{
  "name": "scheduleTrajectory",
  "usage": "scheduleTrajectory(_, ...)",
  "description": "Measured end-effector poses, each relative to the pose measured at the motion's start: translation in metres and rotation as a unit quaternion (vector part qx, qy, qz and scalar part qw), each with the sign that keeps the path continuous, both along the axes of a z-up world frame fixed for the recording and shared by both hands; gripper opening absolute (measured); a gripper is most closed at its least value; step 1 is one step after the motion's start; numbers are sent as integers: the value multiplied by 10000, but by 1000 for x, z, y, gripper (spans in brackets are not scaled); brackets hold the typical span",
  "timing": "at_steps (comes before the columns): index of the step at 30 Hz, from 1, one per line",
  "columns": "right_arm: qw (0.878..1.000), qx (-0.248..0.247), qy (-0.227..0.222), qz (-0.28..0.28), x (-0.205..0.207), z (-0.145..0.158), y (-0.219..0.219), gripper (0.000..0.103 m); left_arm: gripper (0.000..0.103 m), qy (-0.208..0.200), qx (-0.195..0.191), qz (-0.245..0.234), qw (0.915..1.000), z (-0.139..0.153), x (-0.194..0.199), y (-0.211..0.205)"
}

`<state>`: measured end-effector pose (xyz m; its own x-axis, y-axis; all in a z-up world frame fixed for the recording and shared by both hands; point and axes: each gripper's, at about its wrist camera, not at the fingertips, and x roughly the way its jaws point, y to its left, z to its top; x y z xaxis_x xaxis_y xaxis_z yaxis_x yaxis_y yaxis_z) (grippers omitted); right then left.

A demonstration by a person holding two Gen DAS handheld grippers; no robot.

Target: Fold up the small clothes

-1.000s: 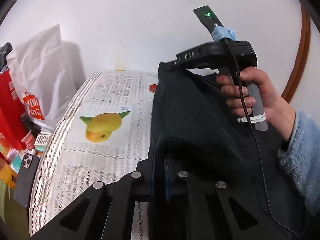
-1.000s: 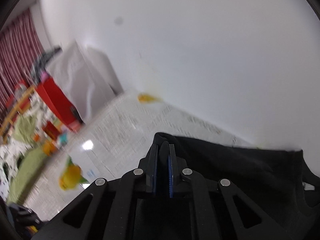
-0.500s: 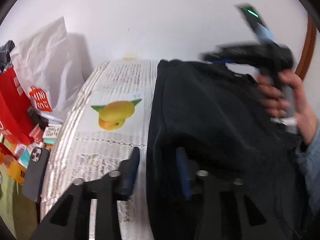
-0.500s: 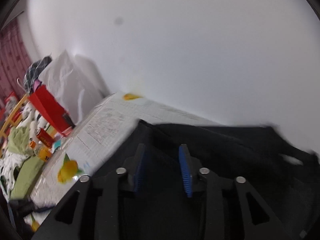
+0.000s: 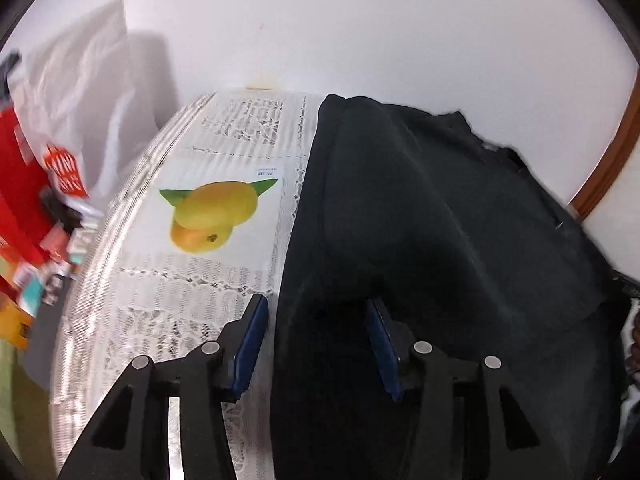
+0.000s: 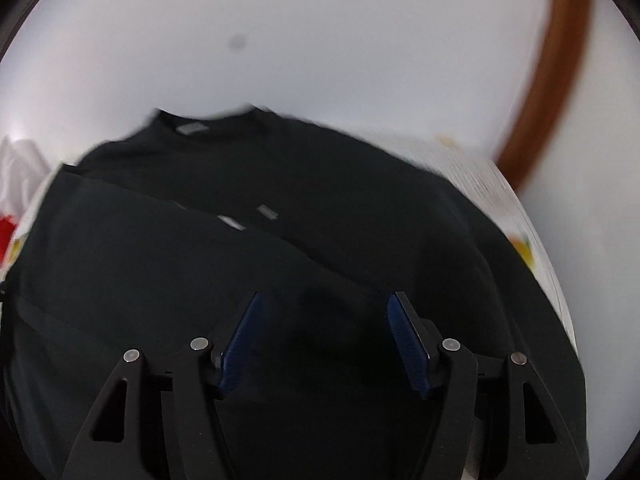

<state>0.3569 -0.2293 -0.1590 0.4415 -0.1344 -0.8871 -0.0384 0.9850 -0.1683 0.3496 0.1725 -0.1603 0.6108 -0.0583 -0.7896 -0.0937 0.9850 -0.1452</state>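
Observation:
A black T-shirt (image 5: 420, 208) lies on the table with one side folded over itself. In the right wrist view the folded layer (image 6: 168, 264) lies across the shirt below the collar (image 6: 216, 120). My left gripper (image 5: 316, 320) is open and empty, its jaws straddling the shirt's left edge. My right gripper (image 6: 324, 320) is open and empty just above the folded cloth.
The table has a white lace cloth (image 5: 168, 304) with a mango picture (image 5: 212, 216) left of the shirt. A white bag (image 5: 76, 92), a red bag (image 5: 20, 184) and small clutter stand off the left edge. A white wall and a brown wooden frame (image 5: 608, 168) lie behind.
Both grippers held the shirt shut a second ago; they opened and let it drop onto the table. The right gripper has swung round toward the collar and has left the left wrist view.

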Motion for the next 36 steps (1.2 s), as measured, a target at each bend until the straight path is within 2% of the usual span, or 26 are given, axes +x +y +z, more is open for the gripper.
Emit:
scheduleTrajectory(4, 9997, 202, -62, 118, 2, -10, -15, 65, 48, 82, 271, 81, 9996, -1, -2, -7)
scheduleTrajectory(9, 9988, 456, 100, 144, 38, -38, -20, 62, 49, 108, 448, 126, 9989, -2, -4, -11)
scheduleTrajectory(11, 9978, 627, 69, 219, 40, -39, -22, 48, 49, 105, 468, 144, 9987, -3, -4, -11)
scheduleTrajectory(12, 9961, 803, 107, 356, 39, -36, -25, 23, 50, 112, 485, 145, 9987, -3, -4, -11)
scheduleTrajectory(13, 9950, 875, 112, 461, 38, -31, -24, 16, 51, 120, 513, 160, 9985, -3, -3, -11)
scheduleTrajectory(15, 9957, 738, -212, 510, 32, -13, -26, 15, 51, 119, 561, 160, 9982, -4, -4, -11)
scheduleTrajectory(18, 9956, 774, -372, 362, 28, 1, -37, 15, 51, 120, 568, 163, 9982, -4, -4, -11)
scheduleTrajectory(21, 9978, 568, -127, 307, 28, -10, -41, 18, 51, 130, 600, 166, 9980, -4, -4, -11)
scheduleTrajectory(22, 9982, 555, 85, 219, 29, -17, -43, 21, 51, 129, 608, 161, 9979, -4, -4, -12)
scheduleTrajectory(24, 9981, 548, 219, 157, 26, -20, -45, 27, 51, 159, 603, 135, 9980, -4, -4, -12)
scheduleTrajectory(27, 9984, 516, 9, 213, 5, 0, -41, 30, 52, 292, 475, 149, 9983, -1, -7, -9)
scheduleTrajectory(29, 9978, 580, -167, 265, -12, 14, -42, 36, 54, 357, 344, 127, 9987, 3, -14, -8)
scheduleTrajectory(31, 9975, 499, -446, 235, -42, 34, -53, 49, 60, 343, 383, 74, 9987, 7, -23, -10)
scheduleTrajectory(32, 9978, 321, -576, 88, -59, 42, -64, 52, 62, 315, 432, 36, 9986, 10, -30, -12)
scheduleTrajectory(35, 9971, -51, -687, -336, -94, 54, -100, 62, 66, 246, 471, -48, 9986, 19, -48, -16)
scheduleTrajectory(36, 9963, -190, -683, -491, -107, 57, -117, 69, 68, 230, 454, -50, 9987, 21, -55, -17)
